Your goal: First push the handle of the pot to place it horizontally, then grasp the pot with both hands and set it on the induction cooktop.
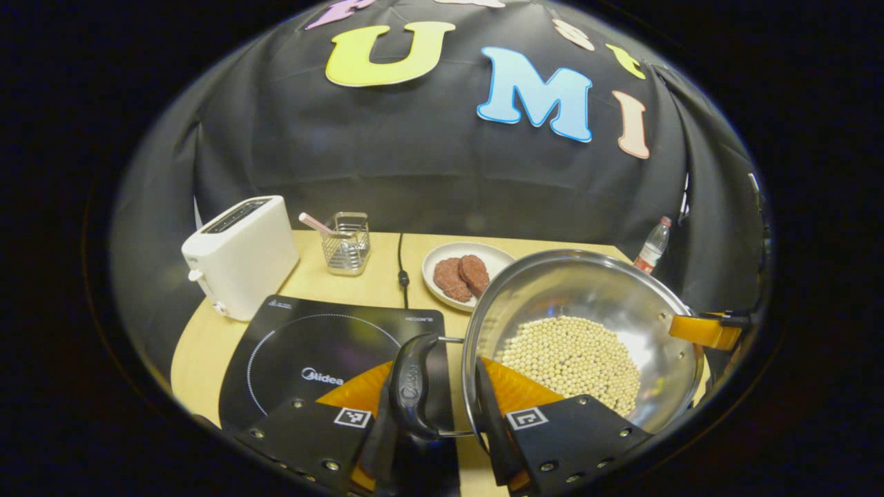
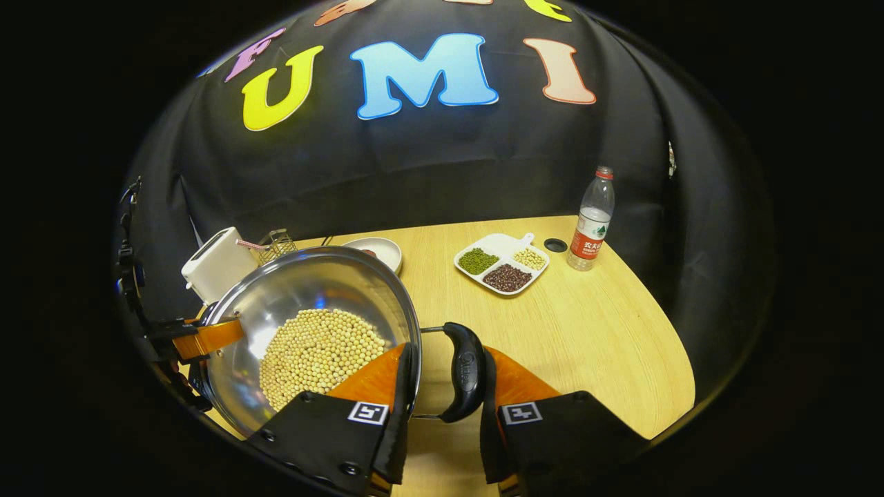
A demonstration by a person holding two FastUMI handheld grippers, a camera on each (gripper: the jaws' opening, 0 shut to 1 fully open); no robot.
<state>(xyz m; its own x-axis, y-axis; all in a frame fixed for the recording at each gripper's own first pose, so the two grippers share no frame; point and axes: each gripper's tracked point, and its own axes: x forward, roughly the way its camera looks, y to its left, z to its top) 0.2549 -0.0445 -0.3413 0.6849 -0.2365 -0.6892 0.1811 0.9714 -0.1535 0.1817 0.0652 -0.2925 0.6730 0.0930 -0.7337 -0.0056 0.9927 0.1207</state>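
Pot [image 1: 587,331], filled with pale beans [image 1: 573,359], is held just right of the induction cooktop [image 1: 318,345]. Left gripper [image 1: 431,414] and right gripper [image 2: 442,407] are each clamped on a side handle. Carrying step judged underway; leftward transfer, kept level, is required next.

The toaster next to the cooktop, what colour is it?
The toaster is white, with a dark slot on top. It shows best in the left gripper view.

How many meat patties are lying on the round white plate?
2: both patties lie side by side, touching, on the plate behind the pot. Its rim may hide more.
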